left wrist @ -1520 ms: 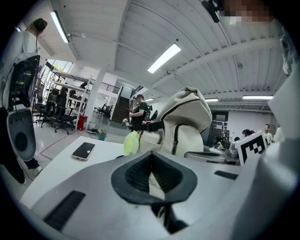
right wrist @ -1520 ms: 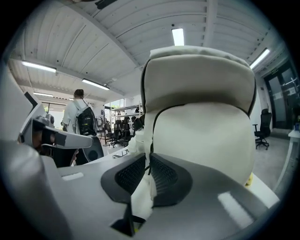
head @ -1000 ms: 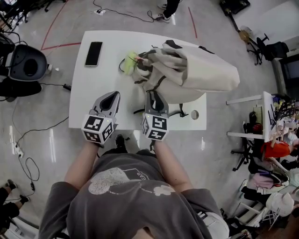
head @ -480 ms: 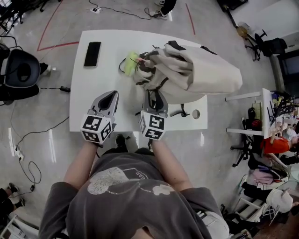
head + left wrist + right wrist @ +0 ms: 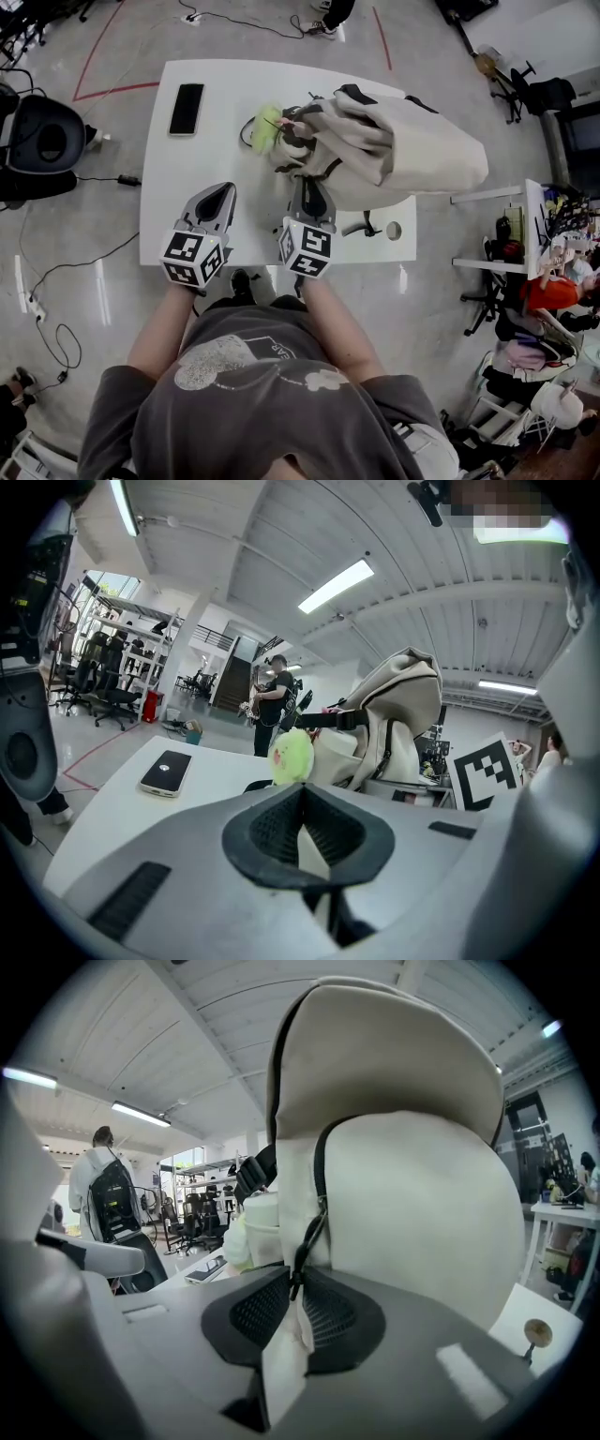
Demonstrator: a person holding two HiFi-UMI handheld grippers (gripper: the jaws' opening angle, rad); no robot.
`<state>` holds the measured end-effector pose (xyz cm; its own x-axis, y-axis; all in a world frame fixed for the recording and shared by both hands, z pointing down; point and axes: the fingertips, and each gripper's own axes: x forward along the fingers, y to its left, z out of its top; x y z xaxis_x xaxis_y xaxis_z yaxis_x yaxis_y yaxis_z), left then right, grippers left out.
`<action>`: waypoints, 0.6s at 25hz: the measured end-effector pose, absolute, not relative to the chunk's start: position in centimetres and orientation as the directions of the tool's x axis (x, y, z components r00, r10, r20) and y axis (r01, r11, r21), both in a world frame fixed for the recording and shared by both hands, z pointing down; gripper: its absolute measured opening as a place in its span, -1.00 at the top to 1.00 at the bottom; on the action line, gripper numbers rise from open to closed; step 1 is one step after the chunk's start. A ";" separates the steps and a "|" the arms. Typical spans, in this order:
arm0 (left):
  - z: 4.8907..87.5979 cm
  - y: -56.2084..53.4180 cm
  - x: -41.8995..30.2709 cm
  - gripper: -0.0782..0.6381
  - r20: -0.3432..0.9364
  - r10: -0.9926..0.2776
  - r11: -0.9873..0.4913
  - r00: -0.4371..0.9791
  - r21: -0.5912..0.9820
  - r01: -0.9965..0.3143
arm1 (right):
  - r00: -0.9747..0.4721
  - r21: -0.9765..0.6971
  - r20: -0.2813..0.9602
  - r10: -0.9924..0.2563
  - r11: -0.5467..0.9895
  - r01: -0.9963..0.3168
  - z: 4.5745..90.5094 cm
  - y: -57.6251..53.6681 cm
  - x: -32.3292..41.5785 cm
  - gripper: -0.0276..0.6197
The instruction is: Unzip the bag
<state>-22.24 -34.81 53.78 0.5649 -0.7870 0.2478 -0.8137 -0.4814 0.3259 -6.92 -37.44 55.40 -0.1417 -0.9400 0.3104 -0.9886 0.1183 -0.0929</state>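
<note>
Left tool (image 5: 301, 813): jaws together, nothing in them, sitting low over bare desk (image 5: 202, 155). Probably idle until the bag needs bracing.

Right tool (image 5: 292, 1294): jaws have just been closing and now pinch the zip pull (image 5: 299, 1261), a thin black cord tab hanging off the zip track. That makes sense, since it's the only handle on the slider.

Bag (image 5: 412, 150) lies on the desk's right half. It's soft, puffy, off-white woven fabric with black straps and zip tape. Fuzzy lime plush (image 5: 264, 127) sits beside its left end, glossy black phone (image 5: 187, 108) further left.
</note>
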 end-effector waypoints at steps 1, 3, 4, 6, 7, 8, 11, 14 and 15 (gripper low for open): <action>53.8 -34.8 -22.2 0.76 0.248 -0.786 -0.482 0.566 0.328 -0.813 | -0.140 -0.092 0.309 -0.941 0.117 -0.989 55.2 -37.4 -6.8 0.81; 53.9 -34.8 -22.0 0.76 0.248 -0.783 -0.486 0.570 0.327 -0.810 | -0.153 -0.089 0.303 -0.941 0.131 -0.987 54.7 -37.2 -6.8 0.83; 54.0 -34.8 -21.8 0.76 0.249 -0.781 -0.490 0.573 0.324 -0.809 | -0.165 -0.087 0.297 -0.941 0.145 -0.986 54.4 -37.0 -6.9 0.83; 54.1 -34.7 -21.3 0.76 0.250 -0.772 -0.502 0.584 0.323 -0.802 | -0.195 -0.071 0.273 -0.942 0.183 -0.981 53.4 -36.3 -7.2 0.83; 54.1 -34.7 -20.9 0.76 0.250 -0.766 -0.509 0.592 0.326 -0.797 | -0.214 -0.053 0.256 -0.943 0.208 -0.977 52.7 -36.0 -7.4 0.83; 54.2 -34.6 -20.5 0.76 0.251 -0.759 -0.516 0.601 0.330 -0.790 | -0.237 -0.027 0.237 -0.942 0.237 -0.971 51.9 -35.6 -7.7 0.83; 54.1 -34.6 -19.2 0.76 0.250 -0.740 -0.540 0.624 0.330 -0.774 | -0.312 0.055 0.196 -0.930 0.328 -0.943 50.1 -34.8 -8.6 0.83; 54.0 -34.7 -17.9 0.76 0.249 -0.728 -0.557 0.638 0.329 -0.763 | -0.374 0.066 0.181 -0.910 0.390 -0.918 49.2 -34.4 -8.9 0.84; 53.9 -34.6 -17.6 0.76 0.249 -0.727 -0.559 0.640 0.328 -0.762 | -0.392 0.055 0.176 -0.903 0.407 -0.912 49.0 -34.2 -8.8 0.84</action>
